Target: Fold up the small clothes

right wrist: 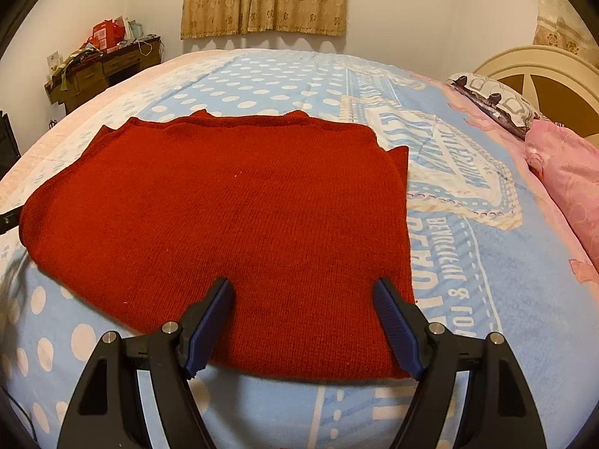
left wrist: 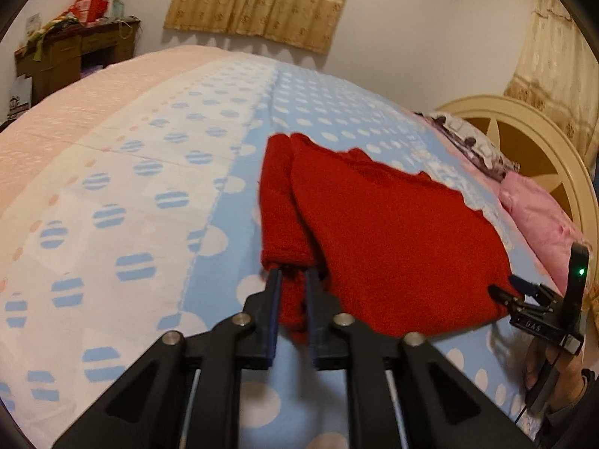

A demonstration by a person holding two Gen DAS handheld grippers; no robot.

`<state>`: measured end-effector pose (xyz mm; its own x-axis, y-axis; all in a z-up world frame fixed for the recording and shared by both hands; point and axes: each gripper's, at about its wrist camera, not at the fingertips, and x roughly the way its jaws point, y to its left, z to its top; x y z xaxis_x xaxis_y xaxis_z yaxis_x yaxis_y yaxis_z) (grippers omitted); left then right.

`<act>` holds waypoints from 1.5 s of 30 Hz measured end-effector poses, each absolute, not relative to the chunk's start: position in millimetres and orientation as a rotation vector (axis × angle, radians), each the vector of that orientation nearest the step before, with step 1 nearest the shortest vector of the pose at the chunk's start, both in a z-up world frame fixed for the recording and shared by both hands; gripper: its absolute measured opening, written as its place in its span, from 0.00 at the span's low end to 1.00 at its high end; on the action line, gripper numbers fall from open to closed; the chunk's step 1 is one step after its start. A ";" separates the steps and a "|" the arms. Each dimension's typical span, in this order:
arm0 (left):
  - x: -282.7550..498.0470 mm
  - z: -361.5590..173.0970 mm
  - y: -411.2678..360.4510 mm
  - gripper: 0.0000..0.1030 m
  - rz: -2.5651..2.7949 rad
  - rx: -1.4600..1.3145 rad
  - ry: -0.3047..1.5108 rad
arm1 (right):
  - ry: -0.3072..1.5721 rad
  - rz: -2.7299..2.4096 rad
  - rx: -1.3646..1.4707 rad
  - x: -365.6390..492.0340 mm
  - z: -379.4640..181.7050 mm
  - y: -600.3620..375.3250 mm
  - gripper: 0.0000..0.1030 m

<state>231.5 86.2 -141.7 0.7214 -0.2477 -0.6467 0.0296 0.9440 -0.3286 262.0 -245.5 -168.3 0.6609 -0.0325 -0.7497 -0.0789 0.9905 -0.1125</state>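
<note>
Bedroom w/ a bed under a blue polka-dot blanket [right wrist: 284,86]; tan curtains [right wrist: 262,0] hang on the far wall, and a wooden desk [right wrist: 112,63] piled w/ red boxes and clutter sits far left. I see the red knit sweater [right wrist: 224,224] lying flat on the blanket, partly folded. My left gripper [left wrist: 292,273] is pinched nearly closed on a bunched fold of the sweater at its left edge. My right gripper [right wrist: 302,290] is spread wide, its blue pads resting over the near hem w/o gripping anything. Pink pillow [right wrist: 569,187] and a patterned one [right wrist: 498,101] lie by the cream headboard [right wrist: 543,63].
</note>
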 end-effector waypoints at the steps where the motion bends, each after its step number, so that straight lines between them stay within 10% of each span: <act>1: 228.9 -141.3 86.6 0.26 -0.153 -0.313 0.750 | 0.849 0.025 -0.136 261.2 -167.5 -245.6 0.75; 11: 234.3 -139.4 84.6 0.64 -0.094 -0.256 0.740 | 0.799 -0.031 0.017 250.2 -143.5 -293.2 0.72; 13: 237.7 -141.4 79.2 0.64 -0.054 -0.198 0.756 | 0.876 -0.060 0.007 256.4 -156.7 -298.6 0.56; 17: 239.4 -153.2 76.2 0.66 0.032 -0.100 0.820 | 0.930 -0.048 0.079 257.3 -169.1 -313.0 0.55; 32: 231.3 -138.5 137.8 0.90 0.065 -0.168 0.797 | 0.791 0.129 -0.101 241.6 -111.8 -224.1 0.70; 45: 271.5 -141.6 135.7 0.91 -0.018 -0.135 0.837 | 0.739 0.404 -0.427 251.5 -151.2 -50.3 0.70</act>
